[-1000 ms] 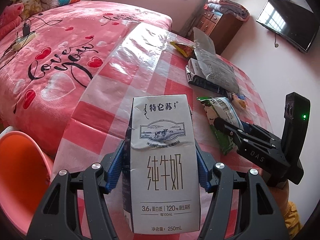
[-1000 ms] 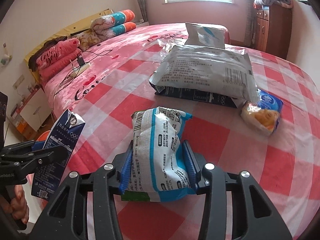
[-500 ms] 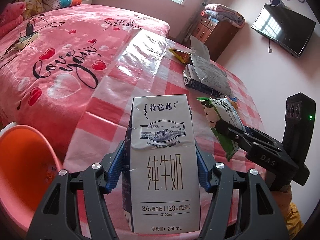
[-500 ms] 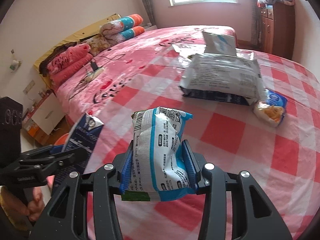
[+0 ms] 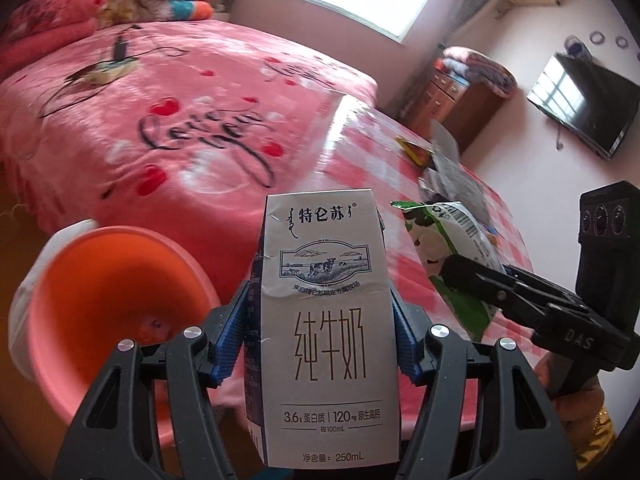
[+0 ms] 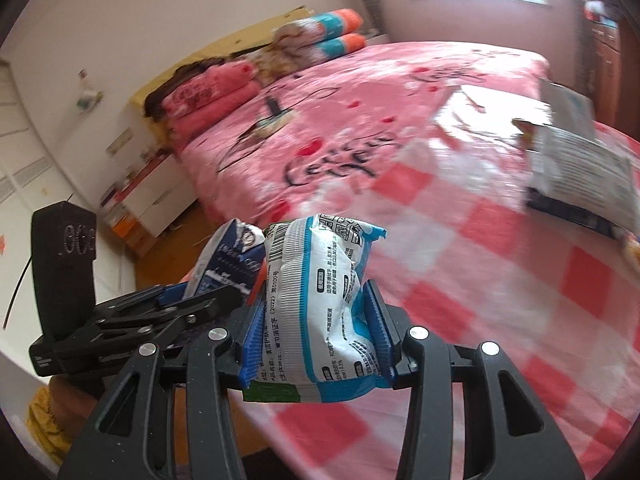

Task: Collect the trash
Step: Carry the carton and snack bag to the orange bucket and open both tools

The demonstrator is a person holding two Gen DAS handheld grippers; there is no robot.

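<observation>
The left gripper [image 5: 322, 332], clamped on the upright milk carton [image 5: 326, 320], sits nearer the orange bin [image 5: 112, 280] at lower left — the right gripper [image 6: 314, 332], gripping its snack wrapper [image 6: 320, 300], trails.

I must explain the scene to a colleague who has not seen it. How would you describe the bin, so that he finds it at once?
Start at the pink bed. On the floor beside its near edge stands the bin, left of the milk carton held in the left gripper. It is the only round, open, orange container there; the trash nearby is flat packets.
</observation>
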